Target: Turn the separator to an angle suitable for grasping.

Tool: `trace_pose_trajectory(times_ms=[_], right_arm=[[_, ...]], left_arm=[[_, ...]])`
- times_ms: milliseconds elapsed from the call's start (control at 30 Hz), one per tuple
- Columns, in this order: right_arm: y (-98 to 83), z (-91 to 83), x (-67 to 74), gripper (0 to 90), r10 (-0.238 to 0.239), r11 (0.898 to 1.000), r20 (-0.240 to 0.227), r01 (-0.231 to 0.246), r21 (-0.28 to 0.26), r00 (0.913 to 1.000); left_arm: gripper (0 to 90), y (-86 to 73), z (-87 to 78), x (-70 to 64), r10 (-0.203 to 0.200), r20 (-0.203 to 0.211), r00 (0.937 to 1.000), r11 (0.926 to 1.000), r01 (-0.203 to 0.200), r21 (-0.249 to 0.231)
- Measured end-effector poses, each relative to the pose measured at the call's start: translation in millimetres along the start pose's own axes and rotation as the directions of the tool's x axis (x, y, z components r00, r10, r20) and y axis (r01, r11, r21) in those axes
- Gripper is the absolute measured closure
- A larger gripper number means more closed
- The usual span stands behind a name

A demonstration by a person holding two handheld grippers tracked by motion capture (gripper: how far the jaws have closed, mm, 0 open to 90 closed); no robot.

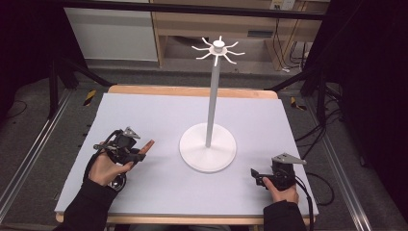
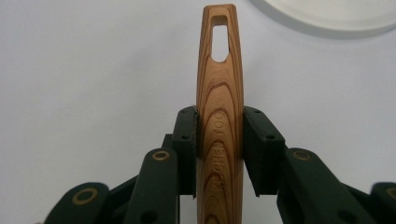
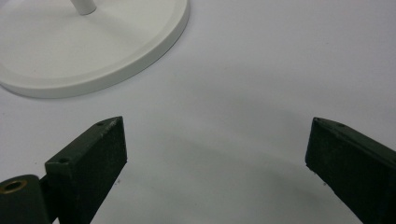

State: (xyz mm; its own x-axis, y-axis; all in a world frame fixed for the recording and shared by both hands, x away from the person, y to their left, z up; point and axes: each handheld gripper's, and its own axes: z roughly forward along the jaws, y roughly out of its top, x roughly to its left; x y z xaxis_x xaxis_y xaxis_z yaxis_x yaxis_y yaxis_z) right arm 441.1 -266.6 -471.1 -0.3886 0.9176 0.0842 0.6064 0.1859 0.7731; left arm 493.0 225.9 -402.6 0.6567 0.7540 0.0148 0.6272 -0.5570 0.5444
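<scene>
A wooden utensil handle (image 2: 219, 93) with a slotted hanging hole near its tip sticks out between the jaws of my left gripper (image 2: 219, 140), which is shut on it. From above, the left gripper (image 1: 137, 151) is at the table's left and the wooden handle (image 1: 148, 144) points right toward a white stand (image 1: 208, 147). That stand has a round base, a tall pole and a crown of hooks (image 1: 219, 49) on top. My right gripper (image 1: 255, 175) rests at the front right with its jaws wide apart and nothing between them; its view shows the right gripper (image 3: 215, 144) over bare table beside the stand's base (image 3: 93, 51).
The table top (image 1: 159, 192) is a pale grey sheet on a wooden board. Black frame bars and cables run along both sides, and wooden furniture stands behind the table.
</scene>
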Motion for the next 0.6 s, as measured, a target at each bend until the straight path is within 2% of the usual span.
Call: trace_pose_trajectory(times_ms=[133, 167, 300, 400, 500, 600], right_arm=[[0.1, -0.6, 0.1, 6.1, -0.003, 1.0, 0.001, 0.003, -0.004, 1.0], [0.1, -0.7, -0.1, 6.1, -0.005, 1.0, 0.002, 0.005, -0.005, 1.0], [0.2, -1.1, -0.3, 6.1, -0.007, 1.0, 0.003, 0.007, -0.005, 1.0], [0.3, -1.1, -0.5, 6.1, -0.008, 1.0, 0.001, 0.008, -0.005, 1.0], [0.3, -1.2, -0.3, 6.0, -0.009, 1.0, 0.001, 0.009, -0.006, 1.0], [0.3, -1.4, -0.3, 6.0, -0.009, 1.0, 0.001, 0.009, -0.006, 1.0]], left_arm=[[67.6, 0.8, -9.5, -1.6, -0.009, -0.009, 0.9999, 0.9976, 0.008, -0.069], [67.6, 1.2, -12.3, -2.7, -0.021, -0.006, 0.9998, 0.9951, 0.02, -0.097], [67.6, 2.4, -22.7, -5.5, -0.018, -0.013, 0.9998, 0.9876, 0.016, -0.156], [67.5, 2.8, -30.6, -8.0, -0.022, -0.01, 0.9997, 0.9769, 0.02, -0.213], [67.5, 3.3, -36.6, -10.2, -0.024, -0.015, 0.9996, 0.969, 0.02, -0.246], [67.5, 4.0, -42.4, -13.4, -0.029, -0.021, 0.9993, 0.9549, 0.022, -0.296]])
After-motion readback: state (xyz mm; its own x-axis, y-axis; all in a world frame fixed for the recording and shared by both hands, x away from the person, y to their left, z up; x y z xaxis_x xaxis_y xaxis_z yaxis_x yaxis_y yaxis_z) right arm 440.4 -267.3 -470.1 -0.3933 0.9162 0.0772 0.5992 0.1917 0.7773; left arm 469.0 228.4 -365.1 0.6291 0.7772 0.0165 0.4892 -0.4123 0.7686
